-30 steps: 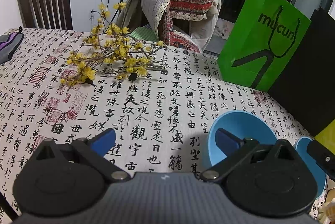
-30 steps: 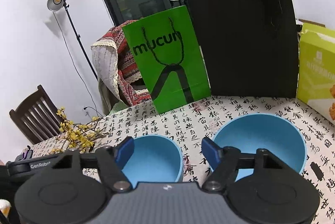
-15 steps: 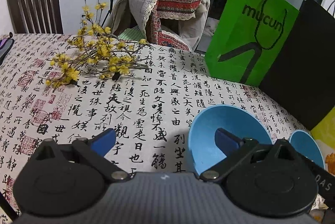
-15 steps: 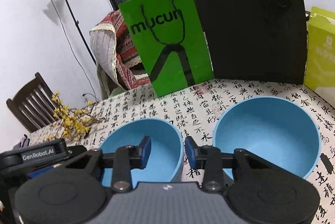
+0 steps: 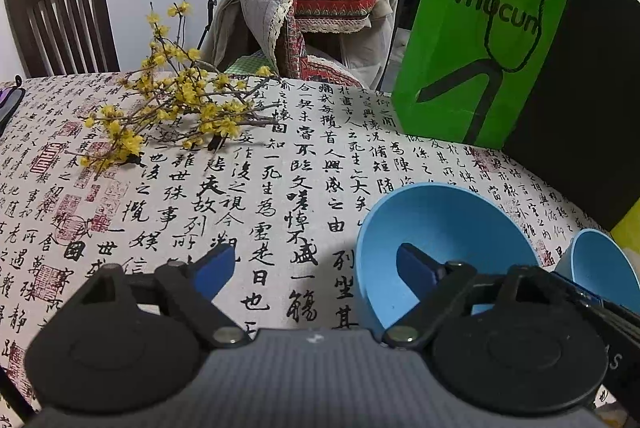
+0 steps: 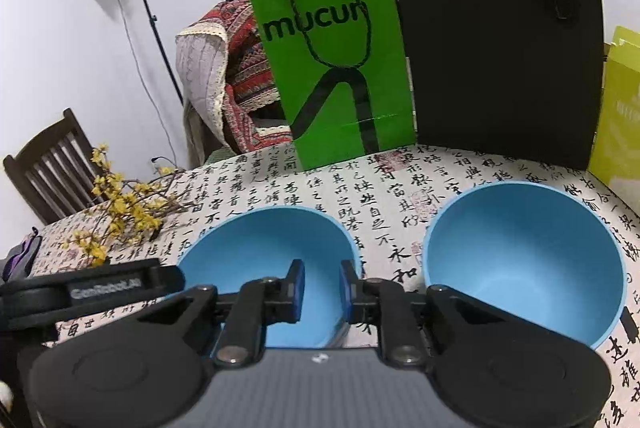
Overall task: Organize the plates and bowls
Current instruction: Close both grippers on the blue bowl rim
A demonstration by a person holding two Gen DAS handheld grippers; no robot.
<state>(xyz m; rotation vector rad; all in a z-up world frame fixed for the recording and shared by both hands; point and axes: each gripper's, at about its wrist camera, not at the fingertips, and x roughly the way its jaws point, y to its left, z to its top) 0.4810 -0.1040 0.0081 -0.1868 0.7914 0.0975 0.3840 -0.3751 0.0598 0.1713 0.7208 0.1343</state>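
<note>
The right gripper is being closed over the left bowl's 3 o'clock rim, not yet pinched. The left gripper is closing too, wide, straddling that bowl's 9 o'clock rim.

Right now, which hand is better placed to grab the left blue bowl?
Right. The right gripper has its jaws closing astride the near rim of the left bowl, one finger inside, one outside. The left gripper straddles that bowl's left wall with jaws still wide, also closing but further from a grip.
</note>
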